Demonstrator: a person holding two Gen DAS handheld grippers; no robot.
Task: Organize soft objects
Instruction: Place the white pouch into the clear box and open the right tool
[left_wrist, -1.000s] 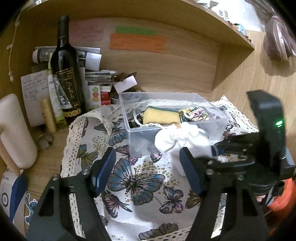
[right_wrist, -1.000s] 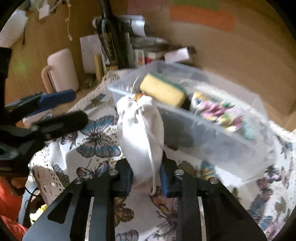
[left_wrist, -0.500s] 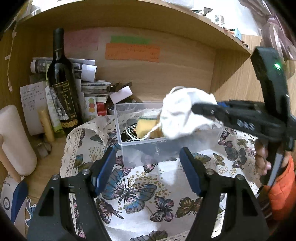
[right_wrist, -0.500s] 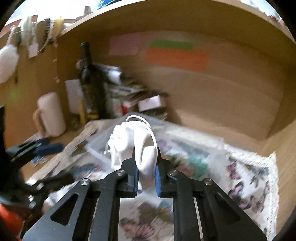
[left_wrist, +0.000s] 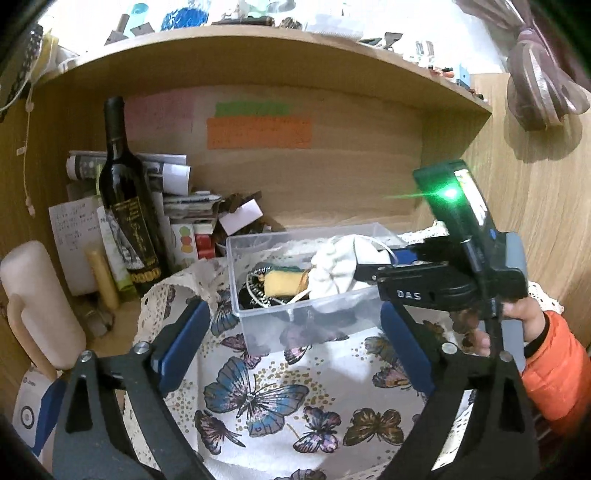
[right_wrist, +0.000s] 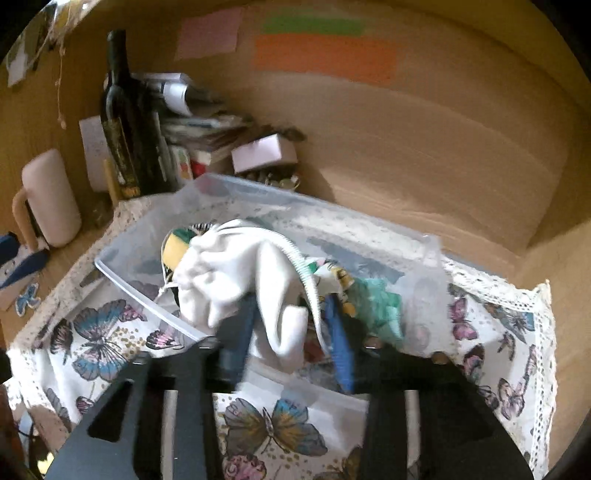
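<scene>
Step in hand: drop-off. The right claw (right_wrist: 291, 339) is over the clear rectangular plastic bin (left_wrist: 306, 306) with the white drawstring cloth pouch (right_wrist: 240, 273) between its blue pads. The fingers look spread apart with the pouch slumping between them, so I read it as releasing, but that view is motion-blurred and I can't tell for sure whether a pad still pinches cloth.

Pouch position: inside the bin's rim, resting on or just above the contents, against the yellow sponge with green backing (left_wrist: 282, 282) and beside the multicolour patterned fabric bundle (right_wrist: 369, 295).

Left claw (left_wrist: 295, 343) is wide, holding nothing, hovering low over the butterfly-print cloth with lace edging (left_wrist: 258, 398) on the counter, just in front of the bin.

Next move calls for: confirm the pouch is free of the pads, then lift the right claw straight up. The white drawstring loop (right_wrist: 295, 254) lies near the right-hand pad, so there is a snag risk.

Around: dark glass wine bottle (left_wrist: 127, 206) and cream cylindrical mug with handle (left_wrist: 37, 306) to the left, well apart from the bin. The low wooden shelf (left_wrist: 258, 66) overhead limits lift height.
</scene>
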